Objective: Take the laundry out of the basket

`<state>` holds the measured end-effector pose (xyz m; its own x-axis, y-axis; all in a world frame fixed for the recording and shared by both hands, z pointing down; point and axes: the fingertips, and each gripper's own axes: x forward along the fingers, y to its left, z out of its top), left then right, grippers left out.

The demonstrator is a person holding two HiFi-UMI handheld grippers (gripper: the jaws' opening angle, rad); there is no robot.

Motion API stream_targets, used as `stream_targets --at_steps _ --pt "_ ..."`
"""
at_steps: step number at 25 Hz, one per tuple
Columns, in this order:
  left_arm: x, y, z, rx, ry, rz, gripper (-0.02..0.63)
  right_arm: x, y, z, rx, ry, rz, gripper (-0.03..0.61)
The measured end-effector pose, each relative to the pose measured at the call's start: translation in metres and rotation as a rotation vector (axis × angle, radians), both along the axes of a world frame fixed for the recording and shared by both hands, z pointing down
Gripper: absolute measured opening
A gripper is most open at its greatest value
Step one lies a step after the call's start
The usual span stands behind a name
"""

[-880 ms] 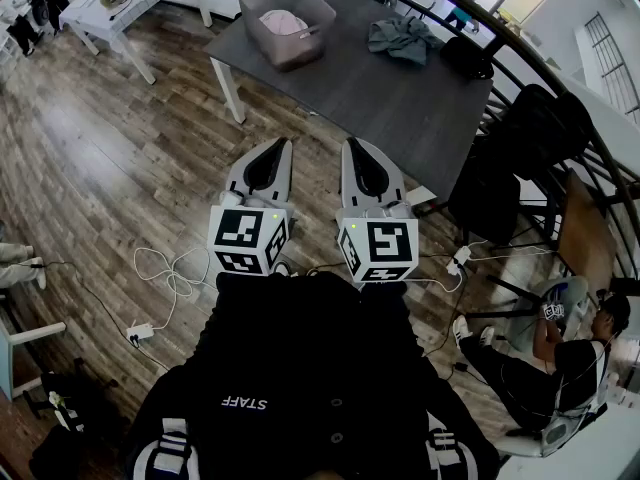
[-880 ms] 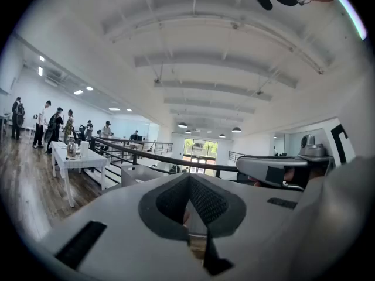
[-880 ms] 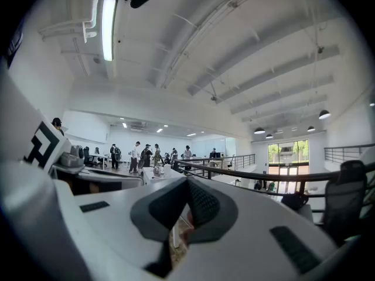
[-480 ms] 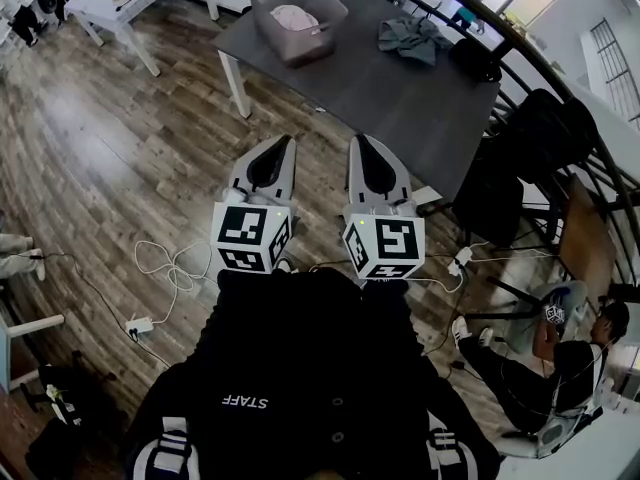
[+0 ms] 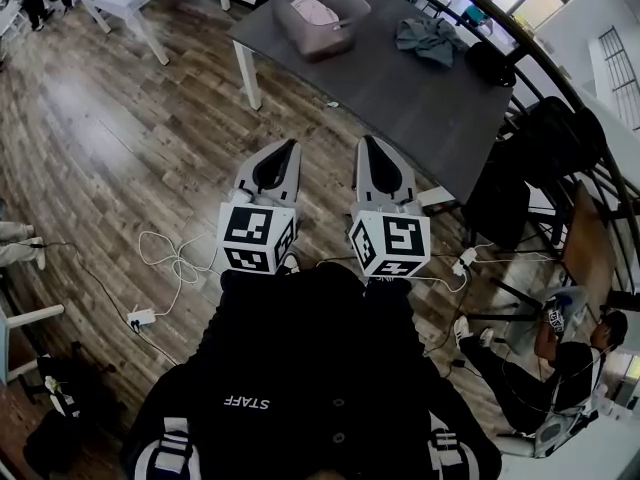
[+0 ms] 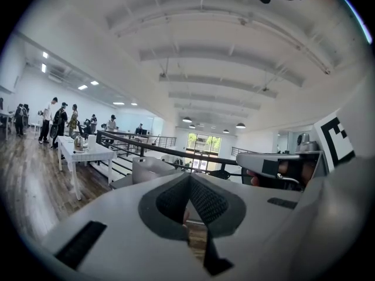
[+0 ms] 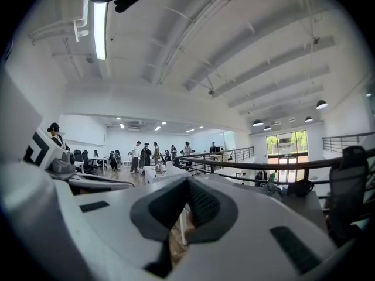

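Since the earlier frames the counter has slid right and up in the head view, and both tongs sit slightly further right.

The left tongs and right tongs are each closed tip to tip with nothing held. They are side by side over the wooden floor, short of the counter's near edge.

The basket stands at the counter's far left end, well apart from both tongs, with pink laundry inside. A grey garment lies further right on the counter.

Only the head view shows the pink laundry. The left gripper view gives just the basket's pale wall, and the right gripper view catches the grey garment.
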<state>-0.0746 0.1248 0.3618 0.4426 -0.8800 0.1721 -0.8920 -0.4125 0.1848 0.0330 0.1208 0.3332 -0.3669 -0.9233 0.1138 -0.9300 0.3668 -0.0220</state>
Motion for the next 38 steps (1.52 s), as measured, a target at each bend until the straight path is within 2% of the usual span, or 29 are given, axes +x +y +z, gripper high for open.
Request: stream_targets --at_steps 5,11,20,25,33,38 --pt "-0.024 0.002 0.019 -0.037 0.001 -0.020 -0.002 -0.014 -0.003 0.019 -0.037 0.017 0.000 0.014" --pt "-0.050 -0.004 0.042 -0.089 -0.002 -0.065 -0.002 0.010 -0.017 0.038 -0.091 0.013 0.070 0.015" --pt "-0.050 -0.056 0.062 -0.121 -0.001 -0.093 -0.002 0.022 -0.076 0.059 -0.114 0.029 0.050 0.015" --pt "-0.036 -0.120 0.066 -0.119 -0.003 -0.096 -0.002 0.032 -0.146 0.068 -0.114 0.017 0.036 0.015" --pt "0.000 -0.262 0.047 -0.112 -0.017 -0.104 -0.002 0.054 -0.282 0.054 -0.111 0.014 -0.016 0.015" --pt "0.022 -0.338 0.050 -0.138 -0.030 -0.109 -0.002 0.074 -0.353 0.060 -0.136 0.002 -0.020 0.015"
